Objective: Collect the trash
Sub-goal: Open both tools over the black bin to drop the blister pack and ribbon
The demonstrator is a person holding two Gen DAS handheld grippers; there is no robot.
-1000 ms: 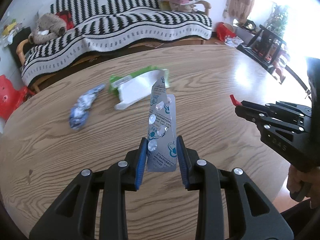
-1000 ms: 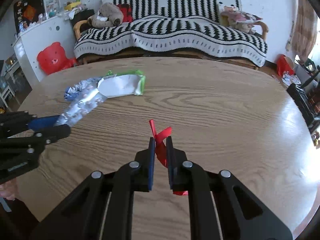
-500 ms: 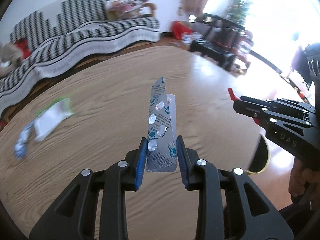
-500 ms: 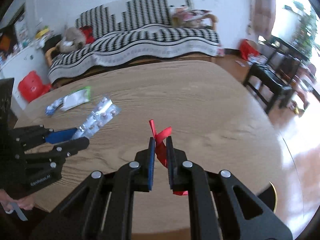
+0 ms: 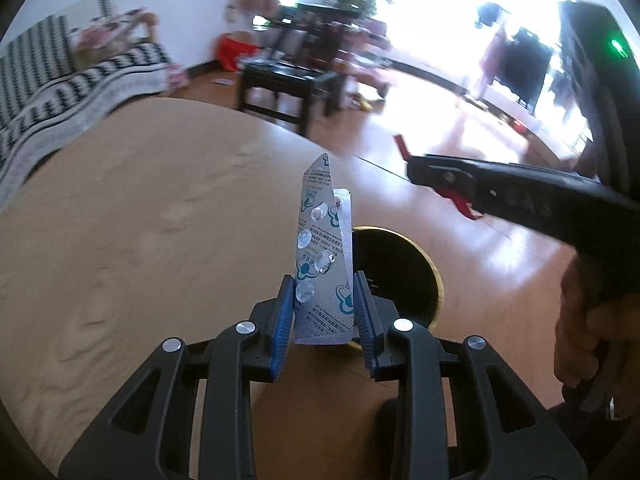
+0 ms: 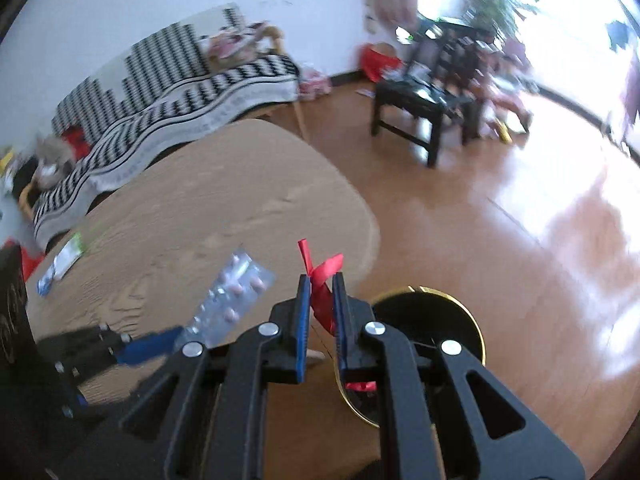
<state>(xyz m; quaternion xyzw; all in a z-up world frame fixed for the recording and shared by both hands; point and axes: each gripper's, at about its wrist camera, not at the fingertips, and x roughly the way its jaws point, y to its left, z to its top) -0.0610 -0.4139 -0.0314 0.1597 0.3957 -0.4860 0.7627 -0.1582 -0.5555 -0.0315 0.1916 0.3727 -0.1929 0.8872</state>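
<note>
both swung to bin (image 5: 400,276) | left hand-held gripper (image 5: 324,312) clamps printed blister pack (image 5: 324,264) | right (image 6: 320,312) pinches ribbon (image 6: 320,284)

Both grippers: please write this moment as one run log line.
left gripper: shut on blister pack | right gripper: shut on red ribbon | bin: on floor beside table

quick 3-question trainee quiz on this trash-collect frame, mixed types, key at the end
1. What does the left gripper hold?
2. True or false: the right gripper is shut on a red ribbon.
3. Where is the black gold-rimmed bin? A) on the table B) on the floor beside the table's edge C) on the sofa

Key: 1. a silver blister pack; 2. true; 3. B
</note>
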